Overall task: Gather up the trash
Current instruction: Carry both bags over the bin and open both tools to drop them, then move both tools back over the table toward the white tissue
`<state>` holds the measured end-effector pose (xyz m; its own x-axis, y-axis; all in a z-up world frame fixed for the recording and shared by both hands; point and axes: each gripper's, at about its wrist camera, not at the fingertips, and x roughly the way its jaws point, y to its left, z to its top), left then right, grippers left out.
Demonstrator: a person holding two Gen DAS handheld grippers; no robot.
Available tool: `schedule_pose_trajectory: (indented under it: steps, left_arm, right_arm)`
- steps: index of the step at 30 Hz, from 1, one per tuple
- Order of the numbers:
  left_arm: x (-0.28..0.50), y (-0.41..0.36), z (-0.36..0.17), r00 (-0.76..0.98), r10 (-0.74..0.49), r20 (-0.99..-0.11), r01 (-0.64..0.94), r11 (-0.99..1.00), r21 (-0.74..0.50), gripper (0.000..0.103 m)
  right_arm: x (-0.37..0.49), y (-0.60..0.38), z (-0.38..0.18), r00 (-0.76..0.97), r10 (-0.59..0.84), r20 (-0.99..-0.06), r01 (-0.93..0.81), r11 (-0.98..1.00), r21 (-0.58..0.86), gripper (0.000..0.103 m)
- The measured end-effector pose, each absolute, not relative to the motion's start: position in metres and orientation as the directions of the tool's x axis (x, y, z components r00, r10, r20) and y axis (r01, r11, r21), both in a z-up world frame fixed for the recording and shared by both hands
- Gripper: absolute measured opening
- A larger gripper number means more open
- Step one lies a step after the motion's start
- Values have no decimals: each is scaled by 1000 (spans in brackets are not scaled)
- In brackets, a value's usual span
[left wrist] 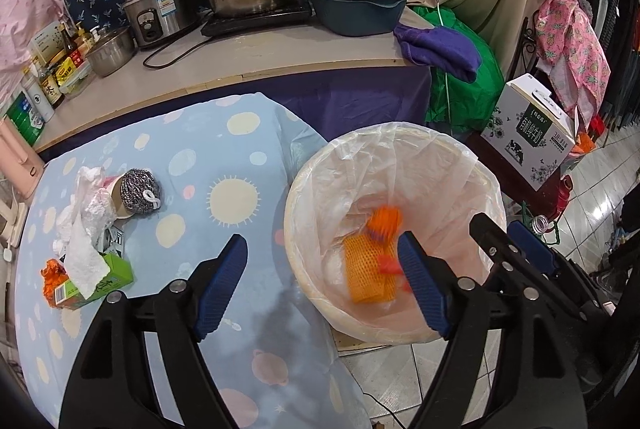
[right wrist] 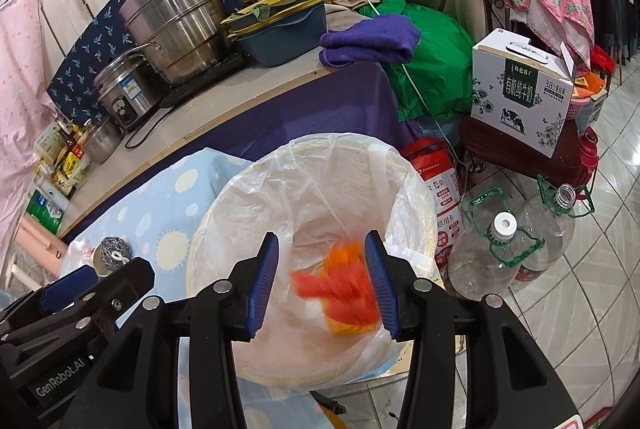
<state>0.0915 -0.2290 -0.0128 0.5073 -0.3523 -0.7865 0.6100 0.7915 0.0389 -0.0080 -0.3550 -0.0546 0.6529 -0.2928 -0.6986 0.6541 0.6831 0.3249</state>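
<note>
Biggest thing here is the table (left wrist: 224,157) with its light blue cloth dotted with suns and circles, mostly open fabric across the middle and its edge running right up against the trash bin (left wrist: 400,325). The bin's round, lined with a thin crinkly clear bag, rim wide open and tiled floor beyond it. Left gripper (left wrist: 320,285) is spread wide with nothing in it, straddling the table edge and bin rim. Right gripper (right wrist: 322,283) is also open above the bin mouth, a blurry orange mesh net (right wrist: 340,293) between its jaws, touching neither. Leftover trash sits at the table's far left: crumpled white tissue (left wrist: 82,229), green carton (left wrist: 96,283), steel scrubber (left wrist: 140,189).
</note>
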Motion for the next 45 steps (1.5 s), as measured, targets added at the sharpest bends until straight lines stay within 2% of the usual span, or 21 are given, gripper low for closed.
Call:
schedule_pose_trajectory:
  steps: [24, 43, 45]
  left_arm:
    - [103, -187, -1, 526, -353, -774, 553, 833, -4, 74]
    - [135, -75, -9, 534, -303, -789, 391, 916, -88, 74]
    - [139, -58, -10, 534, -299, -791, 372, 923, -98, 77]
  right_arm:
    - [9, -321, -33, 676, -284, -680, 604, 741, 292, 44]
    - [66, -226, -28, 694, -180, -697, 454, 861, 229, 44]
    - [73, -213, -28, 694, -167, -700, 431, 876, 219, 44]
